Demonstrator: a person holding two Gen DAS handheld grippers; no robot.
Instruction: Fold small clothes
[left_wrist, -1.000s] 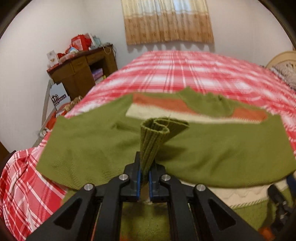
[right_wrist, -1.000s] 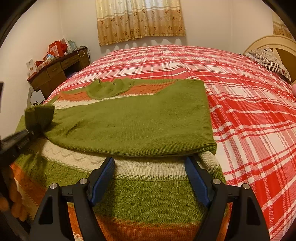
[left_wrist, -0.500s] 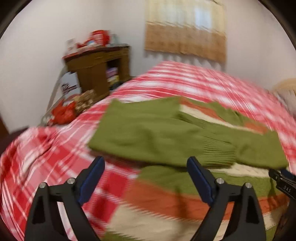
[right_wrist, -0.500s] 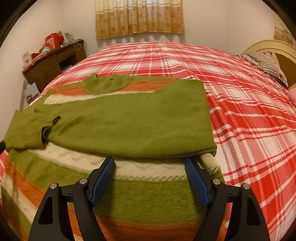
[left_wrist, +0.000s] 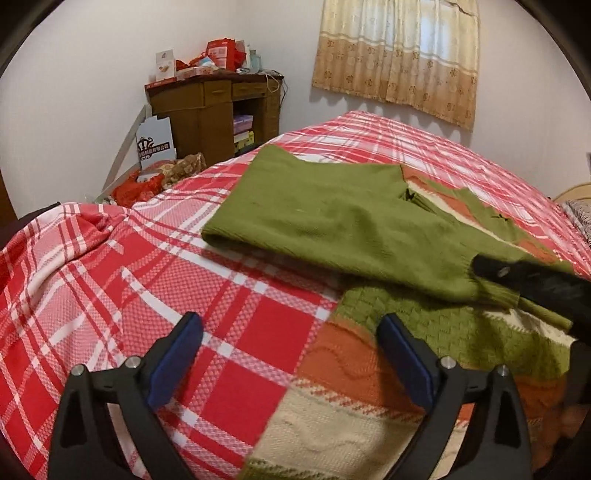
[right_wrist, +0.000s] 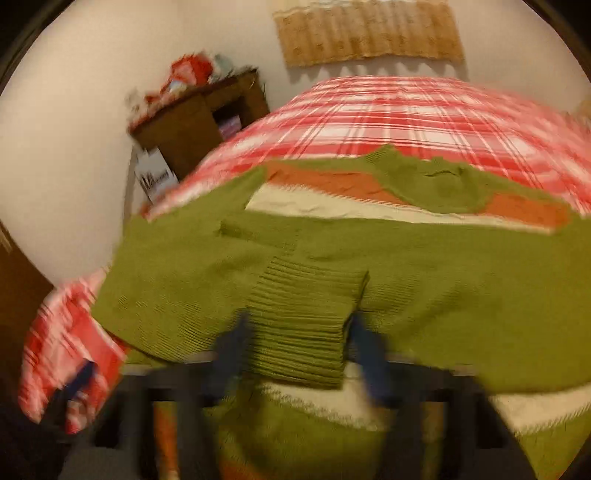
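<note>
left gripper (left_wrist: 290, 354): tilted down, jaws just spread wide, empty, sweater (left_wrist: 369, 229) ahead-right | right gripper (right_wrist: 299, 350): tilted down, blurred, jaws just narrowing around ribbed cuff (right_wrist: 306, 317); grip unclear | on bed (left_wrist: 147, 277)

- The left wrist view sits low over the near left part of the bed (left_wrist: 155, 295), facing its far edge and the desk (left_wrist: 218, 110).
- The right wrist view, blurred, hangs close above the sweater (right_wrist: 461, 295), facing the same far edge.
- Both share the sweater, desk and curtain (left_wrist: 399, 59).
</note>
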